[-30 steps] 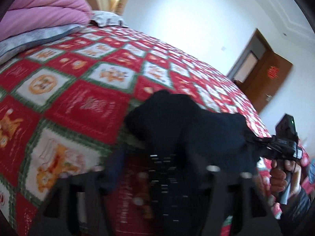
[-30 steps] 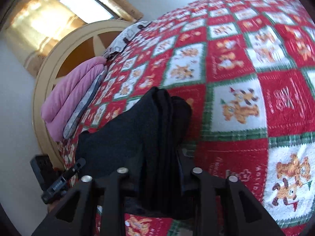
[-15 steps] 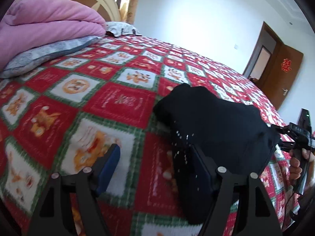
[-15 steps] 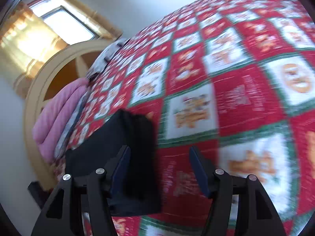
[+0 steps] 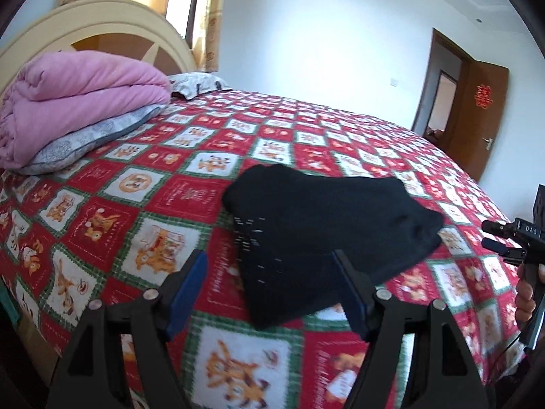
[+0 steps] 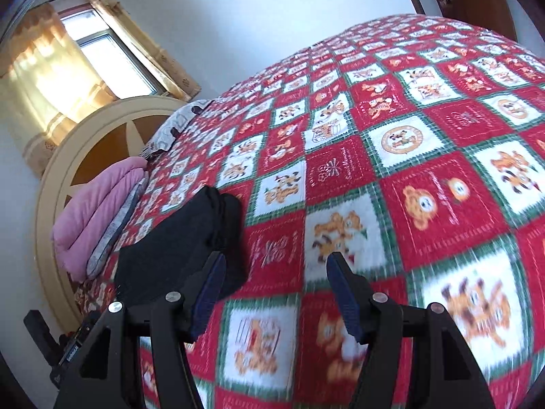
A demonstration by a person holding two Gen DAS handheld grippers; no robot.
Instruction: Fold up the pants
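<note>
The black pants (image 5: 327, 228) lie folded in a compact bundle on the red patterned bedspread (image 5: 163, 204). My left gripper (image 5: 269, 283) is open and empty, held just short of the bundle's near edge. My right gripper (image 6: 274, 288) is open and empty, with the pants (image 6: 184, 245) to its left, behind its left finger. In the left wrist view the right gripper (image 5: 500, 238) shows at the far right, in a hand, apart from the pants.
A folded pink quilt (image 5: 71, 102) lies on a grey pillow (image 5: 92, 139) by the cream headboard (image 5: 102, 24). A second pillow (image 5: 197, 83) lies behind it. A brown door (image 5: 477, 109) stands at the far right. The bed's near edge runs below the grippers.
Both grippers have let go of the pants and opened. Both have drawn back from the bundle, which now rests on the bed.
</note>
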